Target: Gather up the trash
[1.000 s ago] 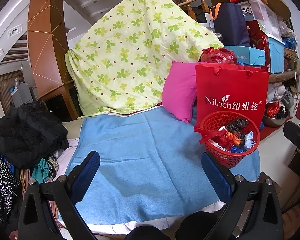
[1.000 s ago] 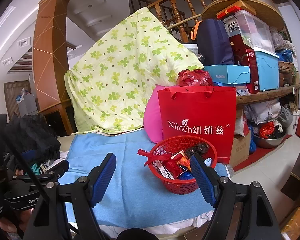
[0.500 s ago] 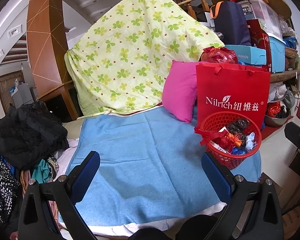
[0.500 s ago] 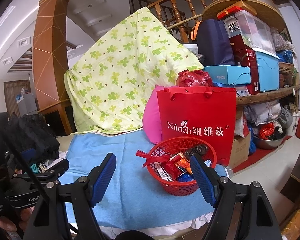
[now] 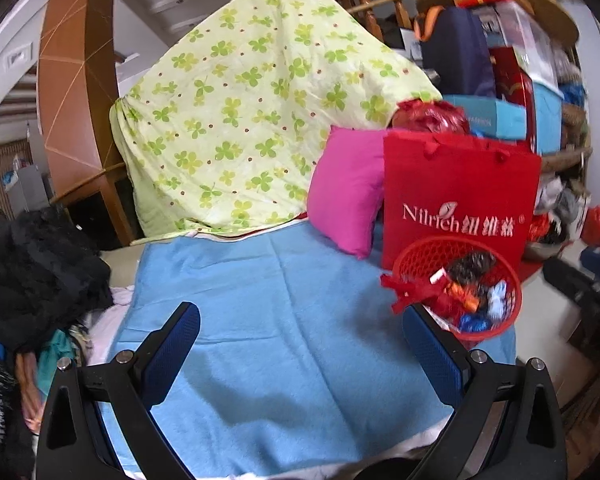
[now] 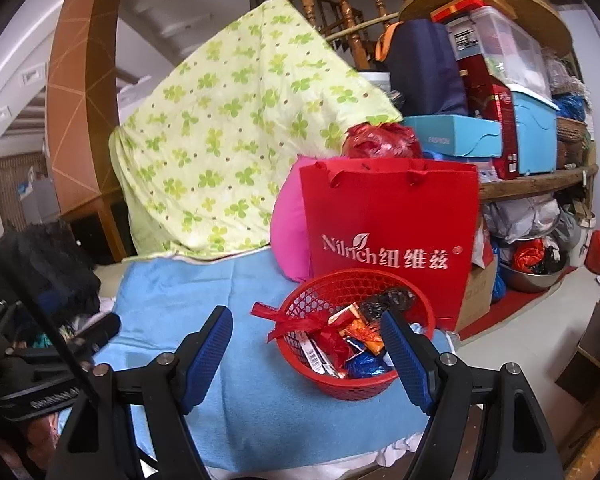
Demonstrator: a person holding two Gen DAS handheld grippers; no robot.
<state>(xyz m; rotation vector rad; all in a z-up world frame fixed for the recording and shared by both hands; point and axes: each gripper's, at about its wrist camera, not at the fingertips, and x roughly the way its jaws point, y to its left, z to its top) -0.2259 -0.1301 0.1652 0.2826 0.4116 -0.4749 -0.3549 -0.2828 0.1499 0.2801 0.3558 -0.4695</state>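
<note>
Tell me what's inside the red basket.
The red basket holds crumpled wrappers: red, orange, blue, a dark one, plus a barcoded packet. A red ribbon hangs on its rim. Anything beneath the top layer is covered.

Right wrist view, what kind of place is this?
Probably a lived-in home's storage corner: a wooden stair railing, shelves crammed with boxes, and a red trash basket on a blue blanket.

We get two wrist fisheyes, both looking forward and slightly down over a blue blanket (image 5: 284, 320). Left view sits further left; right view is nearer the red basket (image 6: 356, 344). Both share the basket, red bag (image 6: 392, 216) and floral sheet (image 5: 252, 120).
</note>
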